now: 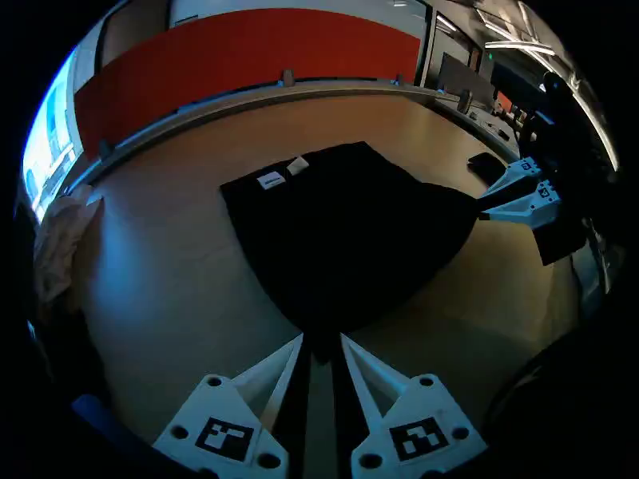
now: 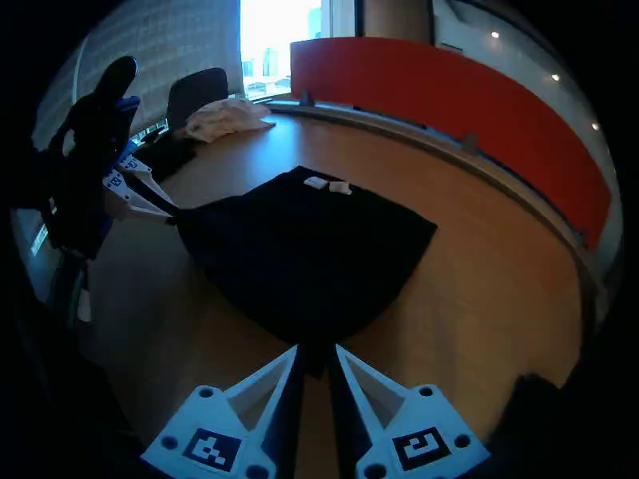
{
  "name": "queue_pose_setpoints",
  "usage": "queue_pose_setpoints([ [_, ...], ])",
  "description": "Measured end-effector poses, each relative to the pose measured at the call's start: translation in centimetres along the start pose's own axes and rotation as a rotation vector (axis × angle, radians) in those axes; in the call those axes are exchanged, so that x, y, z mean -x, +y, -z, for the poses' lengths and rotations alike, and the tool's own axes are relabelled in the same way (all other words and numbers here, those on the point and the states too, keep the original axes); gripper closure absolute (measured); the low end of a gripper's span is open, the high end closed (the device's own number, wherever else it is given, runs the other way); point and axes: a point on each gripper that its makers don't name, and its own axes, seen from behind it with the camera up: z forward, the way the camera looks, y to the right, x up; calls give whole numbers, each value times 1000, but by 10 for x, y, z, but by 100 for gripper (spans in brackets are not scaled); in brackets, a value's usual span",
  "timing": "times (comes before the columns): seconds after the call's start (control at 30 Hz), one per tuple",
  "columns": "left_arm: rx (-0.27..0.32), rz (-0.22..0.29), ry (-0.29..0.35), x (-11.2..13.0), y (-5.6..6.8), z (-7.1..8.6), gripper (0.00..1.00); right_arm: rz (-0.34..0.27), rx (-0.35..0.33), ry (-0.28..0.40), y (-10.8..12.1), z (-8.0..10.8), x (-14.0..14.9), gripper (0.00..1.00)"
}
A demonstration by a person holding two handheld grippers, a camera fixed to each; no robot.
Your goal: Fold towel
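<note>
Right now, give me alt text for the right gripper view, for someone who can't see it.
The right gripper pinches the near corner of a black towel spread on a wooden table, while the left gripper pinches a farther corner. A red partition runs behind.

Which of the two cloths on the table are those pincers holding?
The black towel, spread flat and pinched at two corners; the crumpled cream cloth lies apart, untouched.
</note>
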Motion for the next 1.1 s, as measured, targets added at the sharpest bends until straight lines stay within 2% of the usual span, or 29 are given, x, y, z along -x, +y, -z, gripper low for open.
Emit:
queue_pose_setpoints([
  [0.3,-7,15,20,-15,3,23,84,6,4,31,-1,22,-22,81],
  [0.7,-3,30,37,-28,13,51,84,27,-5,43,-5,52,-39,81],
  [1.1,2,41,51,-38,20,72,84,34,-22,47,-15,71,-49,81],
])
